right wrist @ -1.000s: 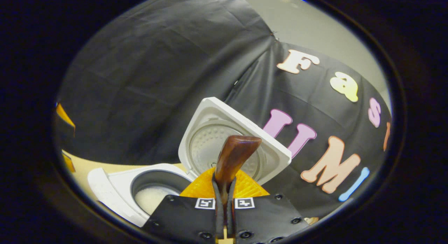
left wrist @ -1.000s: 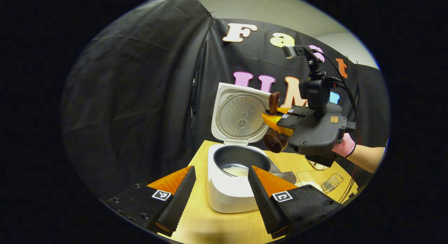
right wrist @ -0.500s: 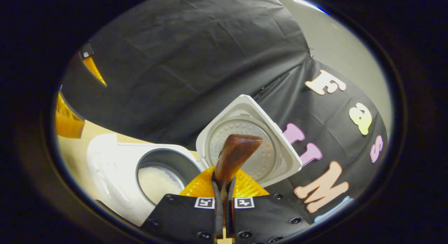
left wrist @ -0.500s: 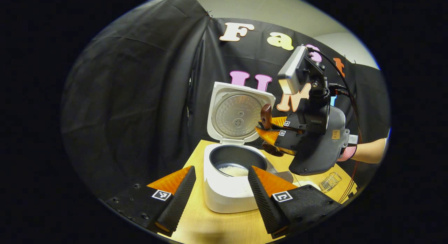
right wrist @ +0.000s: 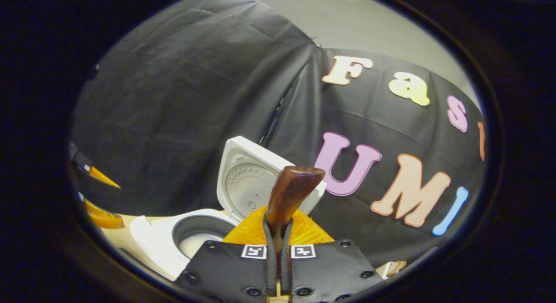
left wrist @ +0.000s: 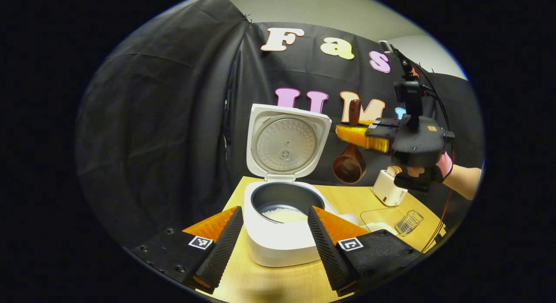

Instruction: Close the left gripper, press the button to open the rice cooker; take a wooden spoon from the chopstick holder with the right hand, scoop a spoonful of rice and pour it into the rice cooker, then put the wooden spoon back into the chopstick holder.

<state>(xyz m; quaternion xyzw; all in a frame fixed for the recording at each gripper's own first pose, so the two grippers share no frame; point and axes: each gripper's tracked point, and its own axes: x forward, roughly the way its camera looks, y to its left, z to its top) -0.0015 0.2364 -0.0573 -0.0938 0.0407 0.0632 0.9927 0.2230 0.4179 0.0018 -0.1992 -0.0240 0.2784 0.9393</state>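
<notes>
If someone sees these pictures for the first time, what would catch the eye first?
Probably the white rice cooker on the wooden table, its lid standing open and white rice in the dark pot. To its right, the right hand-held gripper holds a brown wooden spoon in the air, bowl hanging down, above a small white holder.

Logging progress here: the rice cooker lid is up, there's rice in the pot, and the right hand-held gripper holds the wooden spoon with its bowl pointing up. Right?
Not quite: the left gripper view shows the wooden spoon hanging bowl-down from the right hand-held gripper. The rice cooker lid is up, with rice in the pot.
</notes>
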